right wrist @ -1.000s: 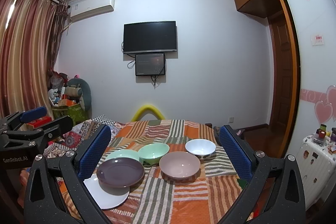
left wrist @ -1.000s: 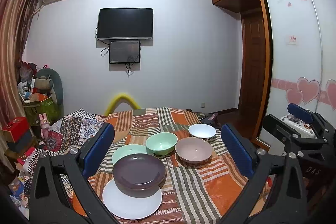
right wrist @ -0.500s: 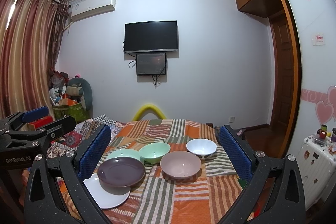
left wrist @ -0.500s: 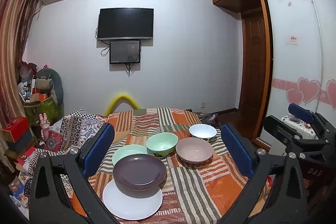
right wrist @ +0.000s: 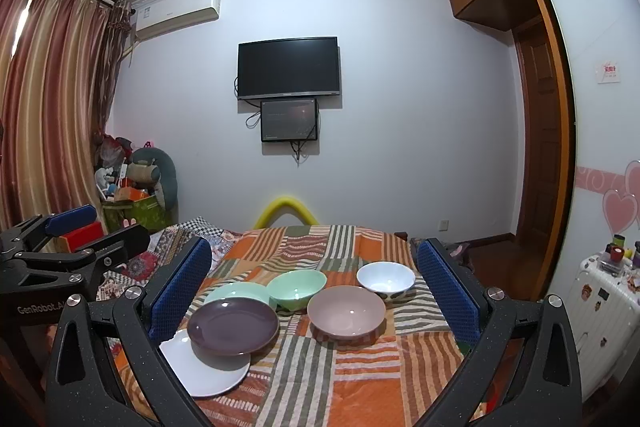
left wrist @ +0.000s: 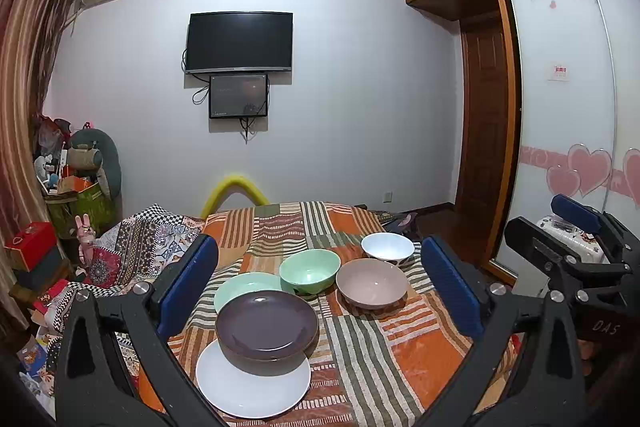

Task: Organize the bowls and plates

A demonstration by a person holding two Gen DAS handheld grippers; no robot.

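Purple plate (left wrist: 267, 323) sits on the white plate (left wrist: 252, 383), overhanging its far rim: a stack begun, not squared. Mint plate (left wrist: 244, 287) lies just behind, at 12 o'clock from the purple one, partly hidden by it. Mint bowl (left wrist: 310, 270) touches or nearly touches that plate's right edge; I cannot tell which. Pinkish-grey bowl (left wrist: 372, 282) stands at 3 o'clock from the mint bowl, and the white bowl (left wrist: 387, 247) just beyond it at 1 o'clock. All rest upright on the striped patchwork cloth (left wrist: 384, 355) over what I take for a counter.

My reading: plates gather on the left, bowls on the right, so sorting by kind looks partly done; three bowls remain un-nested and the mint plate is not yet on the pile.

Left tool (left wrist: 320, 291): blue pads spread wide, nothing between them, held above and short of the dishes. From it the plate stack lies low at 7 o'clock, nearest to reach; the bowls at 12 to 1 o'clock.

Right tool (right wrist: 314, 291): pads likewise wide apart and empty, hanging clear of the cloth. The pinkish-grey bowl (right wrist: 346, 311) lies near centre between its pads, the white bowl (right wrist: 386, 277) at 1 o'clock, the purple plate (right wrist: 233, 325) at 8 o'clock. Judged the likelier first pick for this side: a bowl.
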